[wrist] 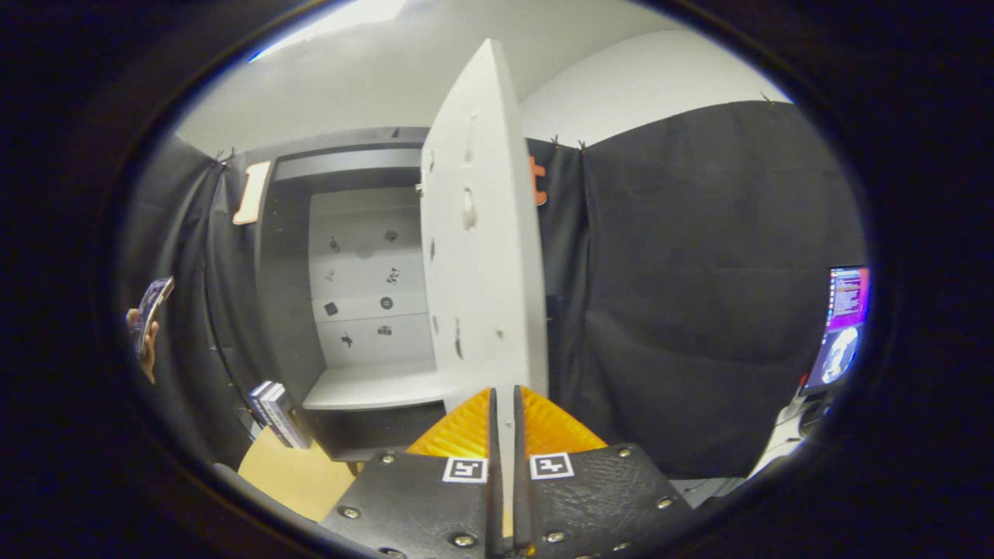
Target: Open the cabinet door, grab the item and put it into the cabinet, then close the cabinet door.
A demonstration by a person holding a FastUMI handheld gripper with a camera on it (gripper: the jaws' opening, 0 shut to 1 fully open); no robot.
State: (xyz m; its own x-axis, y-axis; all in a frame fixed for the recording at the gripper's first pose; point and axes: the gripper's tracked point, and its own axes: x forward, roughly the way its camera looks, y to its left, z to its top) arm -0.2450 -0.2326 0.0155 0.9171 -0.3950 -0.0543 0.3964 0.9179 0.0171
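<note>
The cabinet [287, 256] stands ahead and to the left, dark grey outside with a pale back panel and a pale shelf [373, 388] inside. Its white door [481, 248] is swung open and stands nearly edge-on to me. My gripper [505, 394] is shut on the door's lower free edge, with a thin white strip of that edge showing between the two fingers. A small stack of books [272, 411] stands on a wooden tabletop [287, 473], below and left of the cabinet opening.
A person's hand holding a phone [149, 322] shows at the far left beside the black cloth wall. A lit monitor [842, 326] sits at the far right on a pale surface. Black cloth [699, 295] hangs behind the door.
</note>
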